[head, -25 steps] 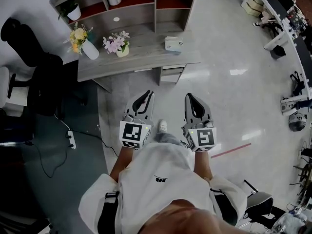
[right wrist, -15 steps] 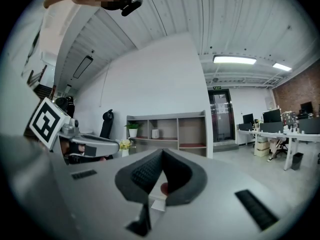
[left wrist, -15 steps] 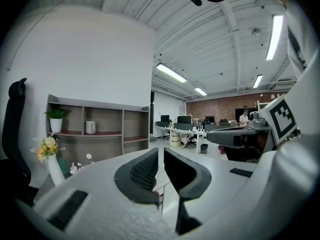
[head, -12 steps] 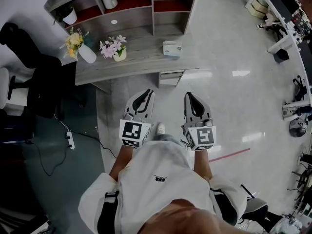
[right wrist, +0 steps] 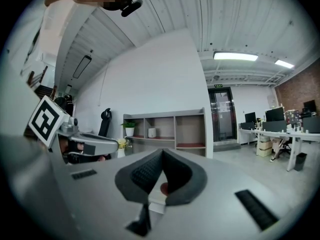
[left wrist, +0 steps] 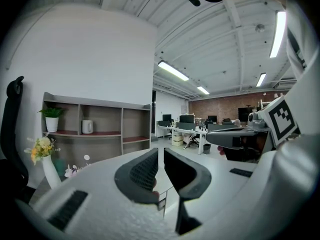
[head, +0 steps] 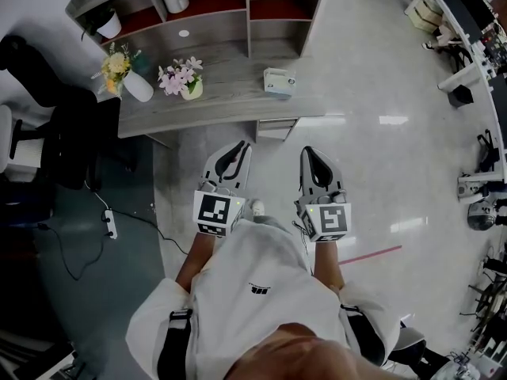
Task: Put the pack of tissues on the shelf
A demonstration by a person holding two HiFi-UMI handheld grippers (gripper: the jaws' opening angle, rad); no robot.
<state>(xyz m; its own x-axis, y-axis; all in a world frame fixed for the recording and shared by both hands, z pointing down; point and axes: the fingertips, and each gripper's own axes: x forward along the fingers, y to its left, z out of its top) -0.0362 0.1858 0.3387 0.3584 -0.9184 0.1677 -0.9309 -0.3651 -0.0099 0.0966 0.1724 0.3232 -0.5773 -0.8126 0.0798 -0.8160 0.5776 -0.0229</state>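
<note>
the tissues (head: 279, 81) lie on the tabletop (head: 226, 108) at 12 o'clock, below the shelf (head: 273, 9), well apart from both tongs. left tongs (head: 239, 146) stand a slit ajar and right tongs (head: 307, 151) are clenched. both are empty and held low, likely because the approach comes before any grasp.

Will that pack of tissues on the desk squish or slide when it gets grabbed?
Probably it squishes a little: the pack of tissues looks like a soft wrapped block. It lies flat on the desk, so it shouldn't roll, though it may slide.
</note>
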